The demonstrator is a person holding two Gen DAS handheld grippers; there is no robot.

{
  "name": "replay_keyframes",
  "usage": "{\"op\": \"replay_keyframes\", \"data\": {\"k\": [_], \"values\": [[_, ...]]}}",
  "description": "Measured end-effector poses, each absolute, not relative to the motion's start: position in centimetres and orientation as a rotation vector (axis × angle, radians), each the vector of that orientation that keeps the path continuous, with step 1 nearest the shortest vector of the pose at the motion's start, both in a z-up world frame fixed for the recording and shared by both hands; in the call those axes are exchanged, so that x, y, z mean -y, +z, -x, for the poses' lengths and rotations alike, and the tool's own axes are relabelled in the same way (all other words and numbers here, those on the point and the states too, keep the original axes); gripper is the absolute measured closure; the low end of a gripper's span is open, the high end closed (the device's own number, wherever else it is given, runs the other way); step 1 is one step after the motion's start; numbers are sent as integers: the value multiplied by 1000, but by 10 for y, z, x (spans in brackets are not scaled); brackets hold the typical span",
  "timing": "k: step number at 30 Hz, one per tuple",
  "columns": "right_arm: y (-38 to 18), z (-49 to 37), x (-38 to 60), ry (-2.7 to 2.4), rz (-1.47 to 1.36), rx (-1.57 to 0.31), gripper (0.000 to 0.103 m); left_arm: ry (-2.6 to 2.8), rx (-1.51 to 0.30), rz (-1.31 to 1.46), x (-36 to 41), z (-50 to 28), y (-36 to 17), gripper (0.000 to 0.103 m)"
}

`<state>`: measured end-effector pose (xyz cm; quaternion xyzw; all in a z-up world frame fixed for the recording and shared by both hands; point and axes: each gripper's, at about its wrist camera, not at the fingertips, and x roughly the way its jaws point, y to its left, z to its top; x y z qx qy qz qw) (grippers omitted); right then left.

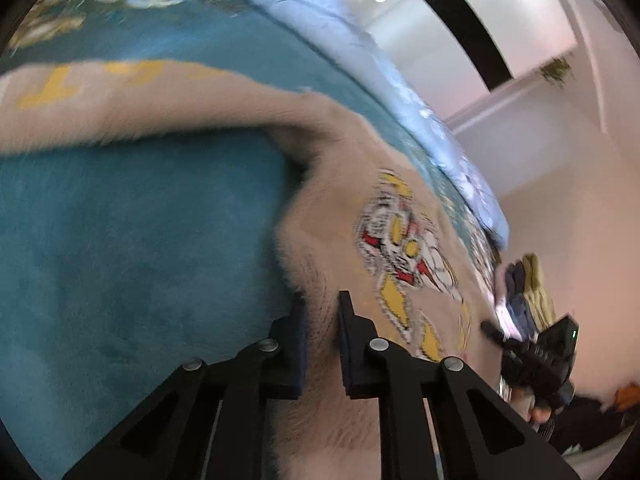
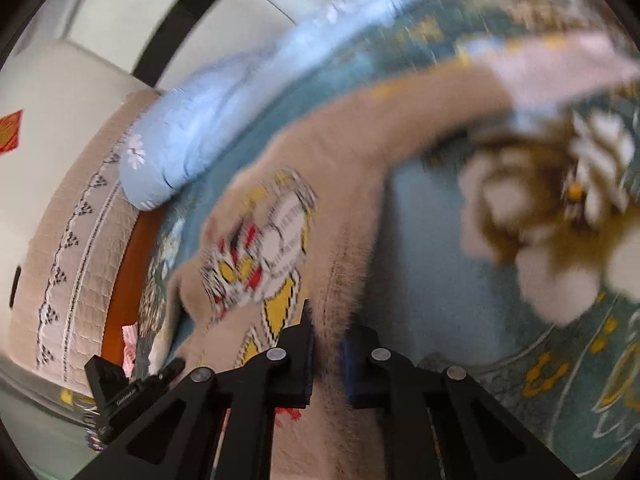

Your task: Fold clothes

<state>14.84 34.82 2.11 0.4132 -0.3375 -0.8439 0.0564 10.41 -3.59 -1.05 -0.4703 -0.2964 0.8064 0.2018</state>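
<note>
A beige fuzzy sweater (image 1: 344,184) with a yellow, red and white cartoon print lies on a teal blanket (image 1: 132,240). My left gripper (image 1: 322,300) is shut on the sweater's ribbed hem, which runs between its fingers. In the right wrist view the same sweater (image 2: 332,168) lies spread, one sleeve reaching up to the right. My right gripper (image 2: 328,320) is shut on the hem too. The other gripper (image 1: 536,356) shows at the right edge of the left view, and at lower left in the right view (image 2: 132,388). Both views are motion-blurred.
A light blue pillow (image 2: 192,132) lies along the far side of the bed. The teal blanket has a brown and white flower pattern (image 2: 560,208). A quilted headboard (image 2: 76,248) stands at the left. Folded clothes (image 1: 524,292) sit stacked at the bed's edge.
</note>
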Motion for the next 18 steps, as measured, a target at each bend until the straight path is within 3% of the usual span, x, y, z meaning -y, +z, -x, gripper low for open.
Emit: {"op": "replay_keyframes", "data": {"k": [8, 15, 18], "values": [[15, -152, -363, -2617, -1356, 1001, 92, 2266, 592, 1467, 15, -107, -12, 91], [-2, -143, -358, -2615, -1509, 949, 91, 2252, 598, 1510, 17, -99, -24, 90], [5, -144, -358, -2655, -1490, 933, 85, 2241, 624, 1509, 17, -101, -24, 90]]}}
